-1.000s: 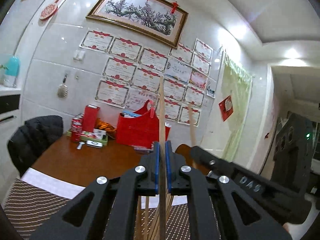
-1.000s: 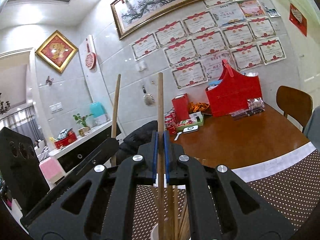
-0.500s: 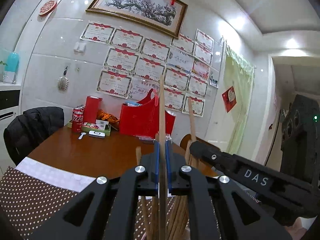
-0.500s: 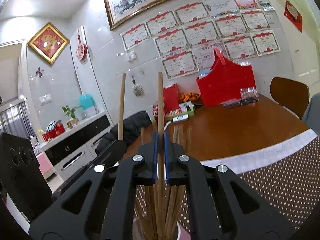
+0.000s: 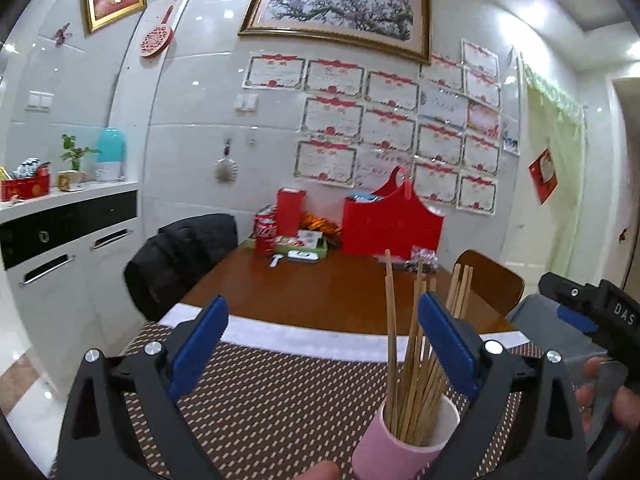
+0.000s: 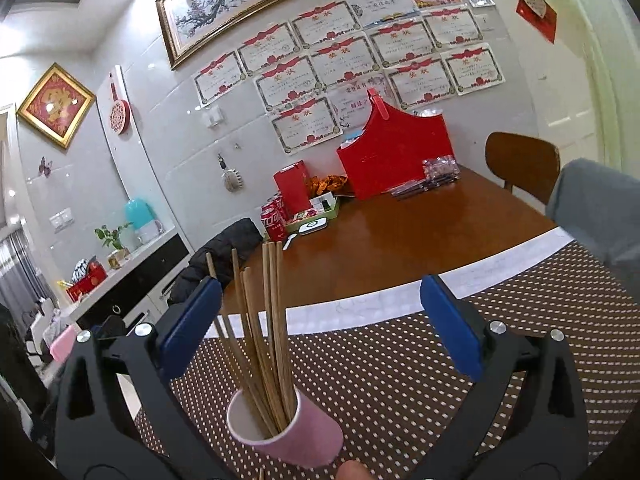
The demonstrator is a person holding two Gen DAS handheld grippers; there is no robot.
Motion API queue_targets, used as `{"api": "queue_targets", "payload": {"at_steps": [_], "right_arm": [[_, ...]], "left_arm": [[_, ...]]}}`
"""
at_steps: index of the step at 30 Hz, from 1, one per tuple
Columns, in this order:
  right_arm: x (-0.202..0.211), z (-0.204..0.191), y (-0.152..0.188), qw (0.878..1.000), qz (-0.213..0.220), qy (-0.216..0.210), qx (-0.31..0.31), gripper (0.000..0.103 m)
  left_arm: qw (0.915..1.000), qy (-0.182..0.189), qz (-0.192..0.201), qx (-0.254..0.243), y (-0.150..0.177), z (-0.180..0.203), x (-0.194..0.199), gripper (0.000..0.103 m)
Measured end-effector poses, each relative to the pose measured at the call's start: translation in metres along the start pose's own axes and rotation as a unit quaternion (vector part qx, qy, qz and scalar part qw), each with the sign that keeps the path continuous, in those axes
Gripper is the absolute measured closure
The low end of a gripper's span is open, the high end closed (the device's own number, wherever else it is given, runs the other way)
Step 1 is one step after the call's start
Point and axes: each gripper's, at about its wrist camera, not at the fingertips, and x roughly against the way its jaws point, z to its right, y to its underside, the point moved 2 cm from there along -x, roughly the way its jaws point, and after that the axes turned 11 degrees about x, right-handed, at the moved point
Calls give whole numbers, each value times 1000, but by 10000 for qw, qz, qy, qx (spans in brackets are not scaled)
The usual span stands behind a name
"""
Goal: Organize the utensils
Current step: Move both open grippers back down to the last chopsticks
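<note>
Both grippers stand with their fingers wide apart, and nothing is clamped between them; the jaws of both have just been opening. The left gripper point(image 5: 322, 336) has blue pads, and the pink cup point(image 5: 404, 440) sits low between its fingers, close to the right finger point(image 5: 448, 344). The chopsticks point(image 5: 412, 360) stand in the cup as a loose bundle, leaning in different directions, and some of them rise behind that right finger; whether they touch it I cannot tell. The right gripper point(image 6: 320, 326) shows the same cup point(image 6: 288, 436) near its left finger point(image 6: 188, 326), with the chopsticks point(image 6: 260, 332) fanning up and leaning toward that finger, and the space toward its other finger is free. The cup rests on a brown mat point(image 6: 400, 360) with white dots, which lies on the wooden surface point(image 6: 400, 240). In the left view the other gripper is seen at the right edge, with fingertips of a hand point(image 5: 592, 392) around its handle. At the far end of the surface, near the wall, stand a red basket point(image 5: 390, 224), a red box point(image 5: 290, 210) and cola cans point(image 5: 266, 232). A black jacket point(image 5: 180, 256) hangs over a chair at the left side
</note>
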Motion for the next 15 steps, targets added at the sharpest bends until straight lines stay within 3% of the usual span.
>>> {"api": "queue_targets", "payload": {"at_steps": [11,15], "right_arm": [[62,-21,-5,9989,-223,-96,397,6],[87,-25,1,9977,-400,-78,549,6]], "left_arm": [[9981,-462,-209,-355,-11,7,79,9],[9973,-444,-360,-452,-6,9,102,9]]}}
